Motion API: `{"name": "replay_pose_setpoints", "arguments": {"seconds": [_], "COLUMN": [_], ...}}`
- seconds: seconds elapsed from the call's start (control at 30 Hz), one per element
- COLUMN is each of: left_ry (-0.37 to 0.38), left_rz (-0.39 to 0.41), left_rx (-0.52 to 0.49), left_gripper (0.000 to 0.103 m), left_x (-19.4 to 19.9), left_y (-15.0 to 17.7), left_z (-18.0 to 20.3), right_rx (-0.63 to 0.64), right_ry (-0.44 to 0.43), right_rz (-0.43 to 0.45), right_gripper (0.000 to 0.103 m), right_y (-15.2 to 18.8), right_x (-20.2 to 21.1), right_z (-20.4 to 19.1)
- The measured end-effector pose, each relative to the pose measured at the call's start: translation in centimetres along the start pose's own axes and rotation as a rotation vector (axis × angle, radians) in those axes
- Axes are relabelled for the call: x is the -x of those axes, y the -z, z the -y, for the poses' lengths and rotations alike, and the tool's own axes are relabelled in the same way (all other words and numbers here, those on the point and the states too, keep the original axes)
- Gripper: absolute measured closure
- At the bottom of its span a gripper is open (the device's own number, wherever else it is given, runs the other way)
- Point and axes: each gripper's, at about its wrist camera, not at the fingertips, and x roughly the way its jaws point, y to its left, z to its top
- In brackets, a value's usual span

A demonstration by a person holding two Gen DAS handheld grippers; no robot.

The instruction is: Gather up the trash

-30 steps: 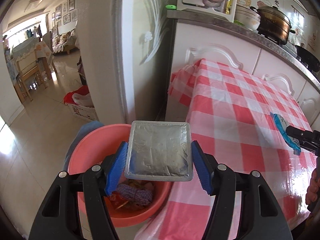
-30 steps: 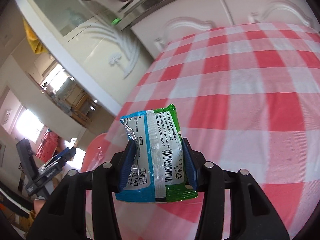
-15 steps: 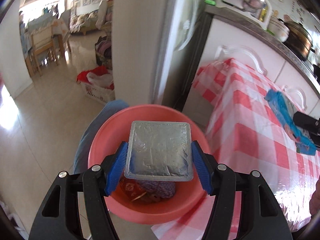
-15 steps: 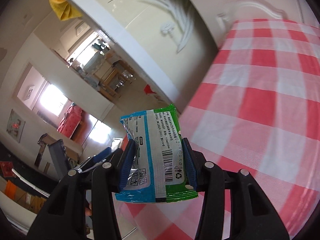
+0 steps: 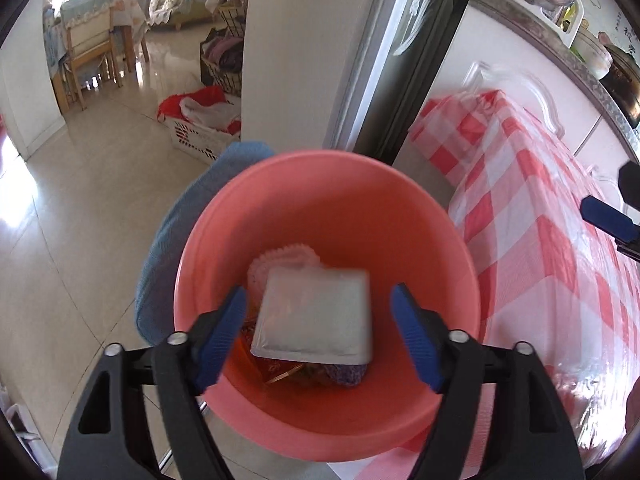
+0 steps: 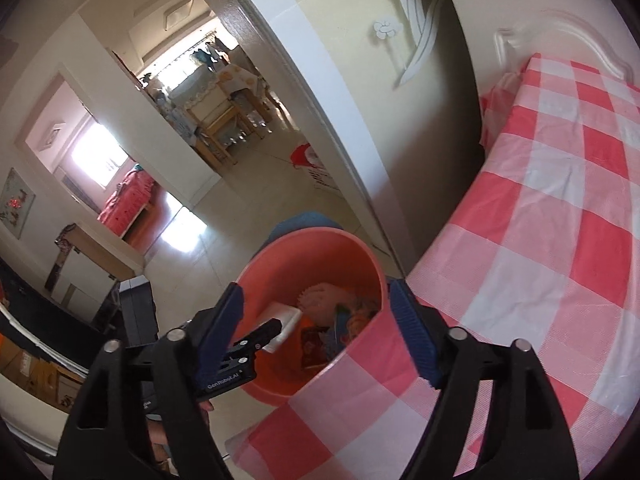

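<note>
Both grippers opening over pink bin (image 5: pixel 280 208)

L gripper (image 5: pixel 318 334) jaws spreading, silver pouch (image 5: pixel 316 318) dropping free; R gripper (image 6: pixel 318 330) jaws widening w/ nothing between.

The left gripper (image 5: pixel 316 336) has two black plastic arms, each cut with a triangular hole and ending in a ribbed blue pad (image 5: pixel 416 338). A silver screw (image 5: pixel 455 336) sits just behind each pad, and a second one further back along each arm. The right gripper (image 6: pixel 316 334) is built the same: black arms, triangular cut-outs, ribbed blue pads (image 6: pixel 412 336), paired silver screws (image 6: pixel 523 345). From the right wrist view, a black bar of the left gripper shows beside the left pad, printed with white lettering (image 6: pixel 222 380) that looks like "GenRobot.AI"
</note>
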Motion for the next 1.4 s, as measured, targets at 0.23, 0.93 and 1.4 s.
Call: {"name": "replay_pose_setpoints", "arguments": {"seconds": [0.23,0.93,1.4], "left_ry": [-0.009,0.022,0.194], "left_rz": [0.009,0.217,0.347], "left_rx": [0.019,-0.185,-0.321], "left_gripper": [0.016,0.007,0.007], "left_x": [0.3,7.9,15.5], "left_y": [-0.3,-2.7,-2.0], "left_z": [-0.3,12.0,23.3], "right_rx": [-0.008,-0.013,-0.053], "right_ry": [0.102,0.464,0.673], "right_rz": [0.054,0.255,0.499], "right_gripper": [0.016,0.014,0.009], "right_y": [1.2,4.2,7.5], "right_x": [1.6,11.1,24.5], "right_z": [2.0,7.5,8.1]}}
